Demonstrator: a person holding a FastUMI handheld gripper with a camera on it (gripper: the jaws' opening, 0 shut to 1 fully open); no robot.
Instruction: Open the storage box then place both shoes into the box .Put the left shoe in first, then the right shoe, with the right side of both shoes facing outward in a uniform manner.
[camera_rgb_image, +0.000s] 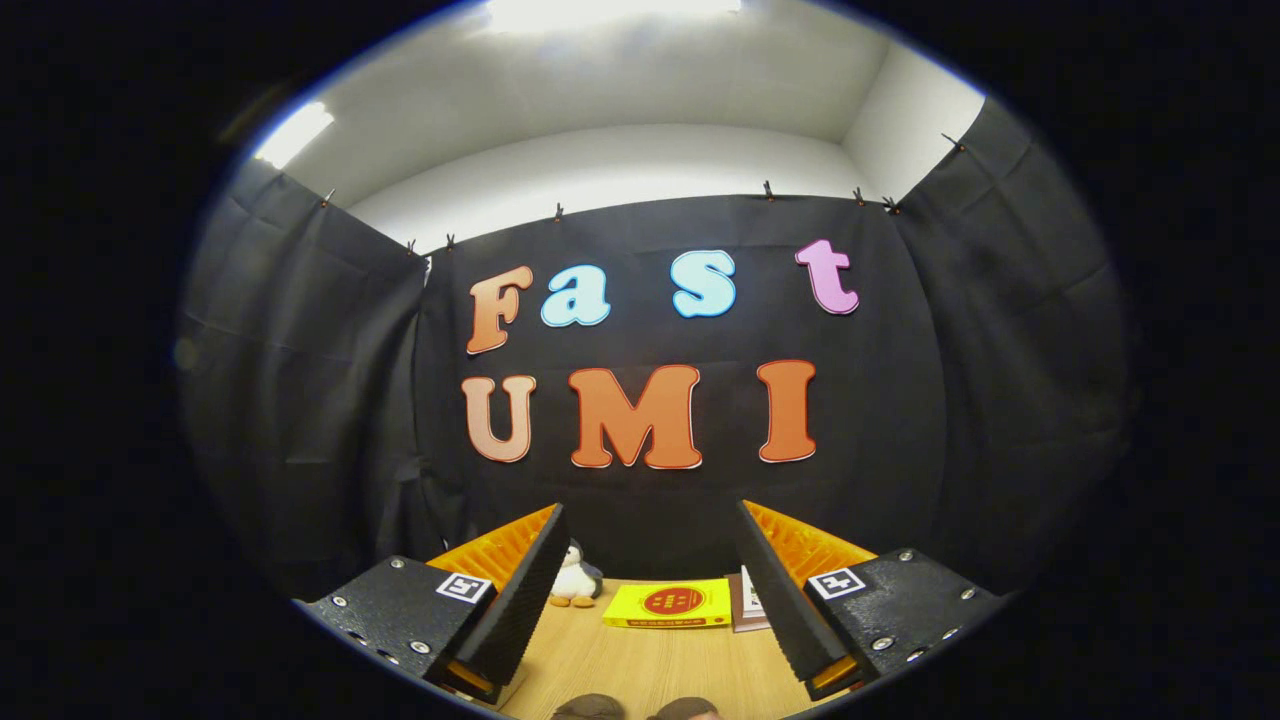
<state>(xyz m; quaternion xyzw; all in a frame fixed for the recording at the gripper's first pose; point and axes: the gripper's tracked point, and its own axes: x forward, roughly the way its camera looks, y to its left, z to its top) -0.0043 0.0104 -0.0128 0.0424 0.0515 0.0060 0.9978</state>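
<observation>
My gripper (652, 530) is held high and level, open, with a wide gap and nothing between its fingers (520, 590). Low down between the fingers, on the wooden table (650, 660), the dark rounded tops of two shoes (588, 708) just peek in, close below me. The shoes are mostly hidden, so I cannot tell left from right.
Beyond the fingers, at the far side of the table, lie a yellow flat box (668, 604) and a brownish book (745, 603) beside it. A small penguin plush toy (575, 578) stands by the left finger. Black cloth walls close the booth behind and on both sides.
</observation>
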